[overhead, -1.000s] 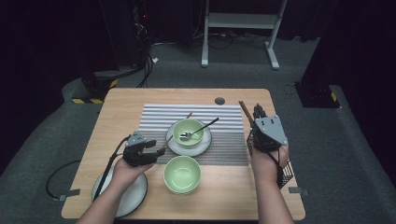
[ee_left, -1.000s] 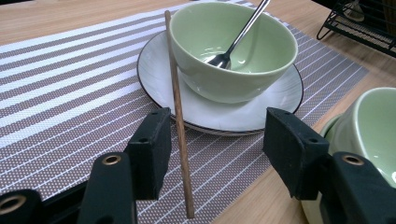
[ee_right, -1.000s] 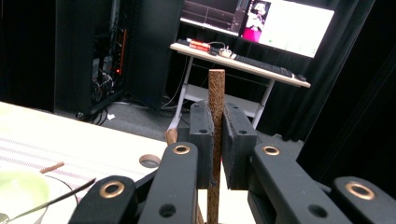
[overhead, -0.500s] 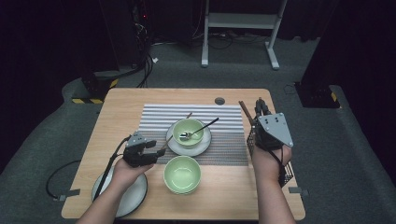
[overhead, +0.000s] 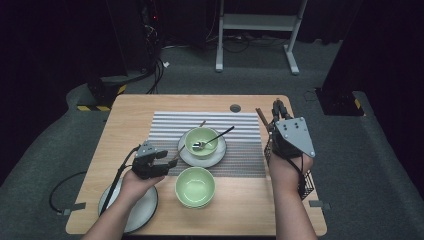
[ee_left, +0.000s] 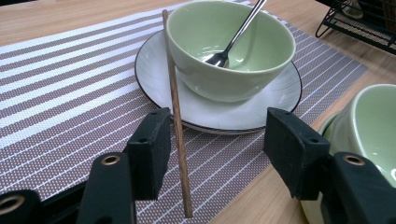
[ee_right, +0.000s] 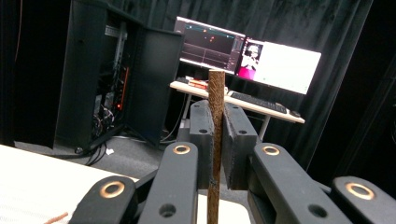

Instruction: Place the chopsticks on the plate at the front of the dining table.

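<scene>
Chopstick (ee_right: 215, 140) pinched between the right gripper's (ee_right: 215, 116) closed jaws is rising off the table's (overhead: 125, 107) right edge beside the wire basket (overhead: 306, 182), while the left gripper (ee_left: 217, 140) is waiting, jaws apart and empty, astride its twin (ee_left: 177, 121) leaning on the plate (ee_left: 154, 77).

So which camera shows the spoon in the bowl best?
The left gripper view: the spoon is close and sharp, its scoop lying inside the green bowl and its handle leaning on the rim. The high view shows the spoon small and thin from above. The right gripper view faces away, toward the monitors.
</scene>
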`<state>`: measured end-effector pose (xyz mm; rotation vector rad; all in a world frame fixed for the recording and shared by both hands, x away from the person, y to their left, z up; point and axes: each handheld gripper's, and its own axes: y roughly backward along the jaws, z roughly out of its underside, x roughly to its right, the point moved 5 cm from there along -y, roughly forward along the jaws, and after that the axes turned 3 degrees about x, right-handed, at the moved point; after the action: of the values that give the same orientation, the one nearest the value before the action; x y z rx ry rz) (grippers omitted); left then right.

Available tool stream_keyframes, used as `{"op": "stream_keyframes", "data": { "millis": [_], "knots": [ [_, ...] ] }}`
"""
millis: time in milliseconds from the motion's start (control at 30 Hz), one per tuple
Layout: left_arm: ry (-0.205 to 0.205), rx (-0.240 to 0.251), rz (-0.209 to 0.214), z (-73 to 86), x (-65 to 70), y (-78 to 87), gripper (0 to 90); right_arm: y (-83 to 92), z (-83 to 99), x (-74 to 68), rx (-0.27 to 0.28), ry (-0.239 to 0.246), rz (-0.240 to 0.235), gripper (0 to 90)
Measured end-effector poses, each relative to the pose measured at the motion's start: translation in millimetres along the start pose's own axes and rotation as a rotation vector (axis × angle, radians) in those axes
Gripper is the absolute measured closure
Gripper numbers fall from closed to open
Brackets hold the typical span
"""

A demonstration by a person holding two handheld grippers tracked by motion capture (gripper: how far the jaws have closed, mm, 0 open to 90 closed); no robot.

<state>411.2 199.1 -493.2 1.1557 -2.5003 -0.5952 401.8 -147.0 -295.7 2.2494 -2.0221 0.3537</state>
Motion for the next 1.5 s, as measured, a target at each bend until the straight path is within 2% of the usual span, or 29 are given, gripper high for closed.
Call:
{"op": "stream_keyframes", "data": {
  "millis": [200, 567, 900, 1333, 1500],
  "knots": [
    [-0.001, 0.0, 0.002, -0.4, 1.1, -0.1, 41.5, 1.2, -9.5, -3.5, 0.021, 0.015, -0.002, 83.7],
    [-0.001, 0.0, 0.002, -1.0, 1.6, 0.2, 41.5, 6.1, -24.3, -11.0, 0.067, 0.003, -0.022, 83.7],
    [-0.007, 0.001, 0.004, -0.7, 2.6, 0.5, 41.4, 8.5, -25.1, -15.4, 0.078, -0.058, -0.059, 83.8],
    [-0.005, 0.006, 0.009, 1.1, 2.3, 1.7, 40.8, 8.3, -13.4, -24.0, 0.063, -0.154, -0.128, 83.7],
    [-0.005, 0.013, 0.016, 1.7, 2.3, 2.4, 39.5, 8.4, -8.6, -29.2, 0.063, -0.171, -0.149, 83.7]
  ]
}}
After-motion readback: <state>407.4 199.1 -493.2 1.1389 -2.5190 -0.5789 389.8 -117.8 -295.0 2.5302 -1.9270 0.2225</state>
